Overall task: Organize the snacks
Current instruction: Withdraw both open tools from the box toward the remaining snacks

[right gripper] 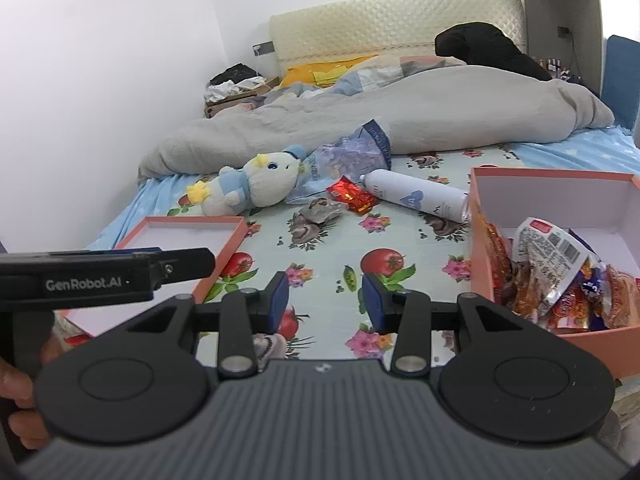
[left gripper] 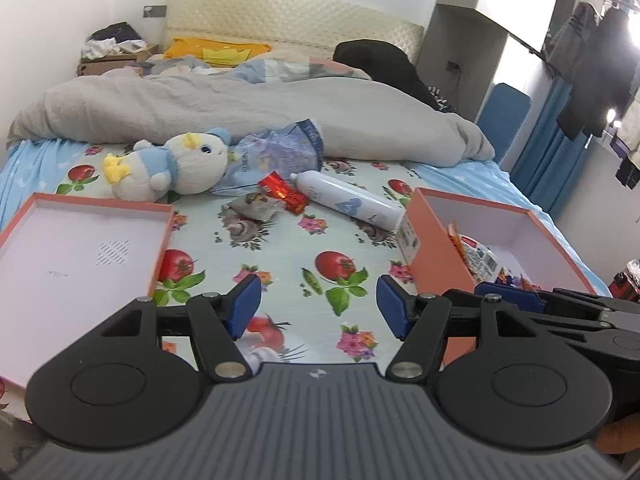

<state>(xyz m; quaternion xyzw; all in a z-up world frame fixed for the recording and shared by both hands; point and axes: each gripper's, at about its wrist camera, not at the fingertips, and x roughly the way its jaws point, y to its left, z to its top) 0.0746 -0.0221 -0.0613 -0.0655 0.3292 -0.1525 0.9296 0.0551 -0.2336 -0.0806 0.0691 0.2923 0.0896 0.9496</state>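
A red snack packet (left gripper: 283, 193) (right gripper: 352, 195) and a grey-brown snack packet (left gripper: 254, 205) (right gripper: 320, 209) lie on the flowered bed sheet, beside a large blue-purple snack bag (left gripper: 276, 152) (right gripper: 348, 152). An orange box (left gripper: 436, 240) (right gripper: 484, 264) at the right holds several snack packets (right gripper: 552, 264). My left gripper (left gripper: 318, 306) is open and empty, low over the sheet, well short of the loose packets. My right gripper (right gripper: 325, 298) is open and empty, just left of the box.
An empty orange box lid (left gripper: 164, 236) (right gripper: 236, 240) lies at the left. A plush duck (left gripper: 176, 168) (right gripper: 252, 184) and a white spray can (left gripper: 348, 200) (right gripper: 416, 194) lie near the packets. A grey duvet (left gripper: 240, 104) covers the far bed.
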